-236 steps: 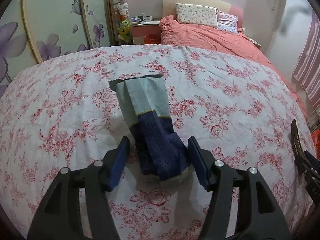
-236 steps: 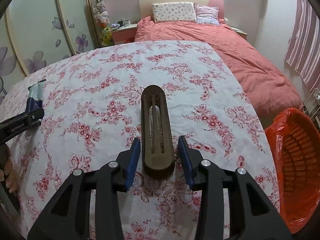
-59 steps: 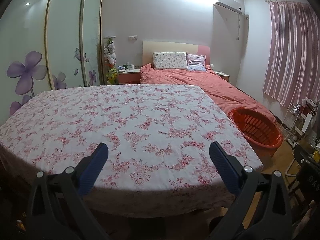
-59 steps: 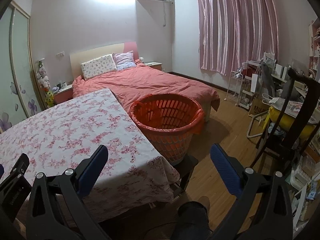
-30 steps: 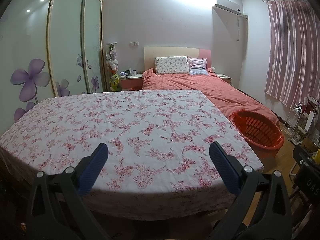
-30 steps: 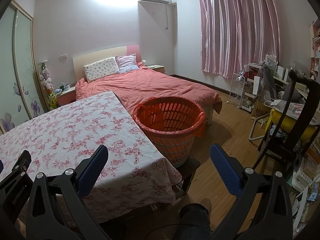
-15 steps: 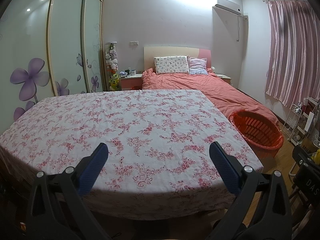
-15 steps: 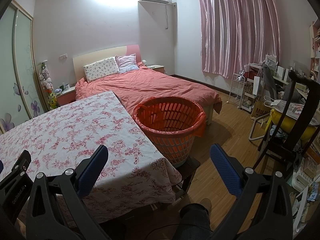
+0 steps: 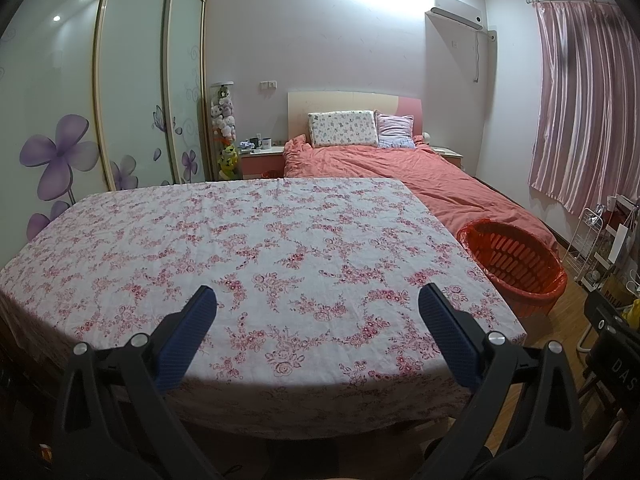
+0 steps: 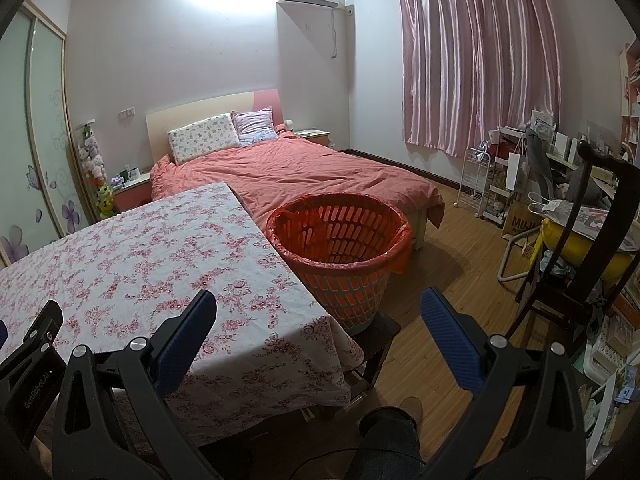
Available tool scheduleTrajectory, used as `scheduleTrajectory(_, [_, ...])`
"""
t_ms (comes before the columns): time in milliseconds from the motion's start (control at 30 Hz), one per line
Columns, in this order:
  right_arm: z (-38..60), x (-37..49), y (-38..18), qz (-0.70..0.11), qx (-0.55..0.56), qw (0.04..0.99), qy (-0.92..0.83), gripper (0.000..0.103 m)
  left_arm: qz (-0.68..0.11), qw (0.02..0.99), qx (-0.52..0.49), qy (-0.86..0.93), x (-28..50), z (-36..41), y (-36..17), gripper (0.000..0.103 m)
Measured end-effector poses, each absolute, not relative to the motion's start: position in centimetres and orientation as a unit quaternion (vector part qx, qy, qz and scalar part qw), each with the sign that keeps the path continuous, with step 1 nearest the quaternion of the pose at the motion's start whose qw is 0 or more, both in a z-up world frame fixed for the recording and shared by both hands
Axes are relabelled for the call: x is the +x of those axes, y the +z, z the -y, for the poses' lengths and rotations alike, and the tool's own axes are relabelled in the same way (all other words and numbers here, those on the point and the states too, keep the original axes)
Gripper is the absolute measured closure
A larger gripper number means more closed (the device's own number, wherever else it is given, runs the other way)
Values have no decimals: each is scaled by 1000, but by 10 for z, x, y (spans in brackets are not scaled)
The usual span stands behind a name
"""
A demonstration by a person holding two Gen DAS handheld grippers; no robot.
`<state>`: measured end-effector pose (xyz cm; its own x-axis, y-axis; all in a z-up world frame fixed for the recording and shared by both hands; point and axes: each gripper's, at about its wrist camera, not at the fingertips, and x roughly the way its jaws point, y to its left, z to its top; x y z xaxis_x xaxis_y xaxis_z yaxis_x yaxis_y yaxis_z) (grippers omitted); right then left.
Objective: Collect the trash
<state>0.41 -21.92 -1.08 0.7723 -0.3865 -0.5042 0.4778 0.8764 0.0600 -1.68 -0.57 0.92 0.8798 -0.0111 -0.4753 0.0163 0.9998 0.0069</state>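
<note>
Both pairs of fingers are spread wide and hold nothing: I see my left gripper (image 9: pixel 316 304) above the near edge of the table (image 9: pixel 256 240) with its flowered cloth, and my right gripper (image 10: pixel 318 308) over the table's corner. Just beside the table's right edge stands the orange basket (image 10: pixel 340 268), lined with a red bag, on a dark low stand. I cannot see inside it. Behind it is the bed (image 10: pixel 304 172).
</note>
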Motion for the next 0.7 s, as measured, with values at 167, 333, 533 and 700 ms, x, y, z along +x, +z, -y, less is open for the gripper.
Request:
scheduleTrajectory(167, [219,4,-11,-246,93,937,-231,2,-245,970,5,-7,-17,6,9,4])
scheduleTrajectory(333, [219,4,-11,-246,93,937,-231,2,-245,969,6,-7,-17,6,9,4])
scheduleTrajectory(533, [219,4,-11,-246,93,937,-231,2,-246,969,5,-8,-17,6,10,4])
scheduleTrajectory(700, [219,4,-11,-246,93,937,-231,2,-247,969,5,-9,-17,8,8,4])
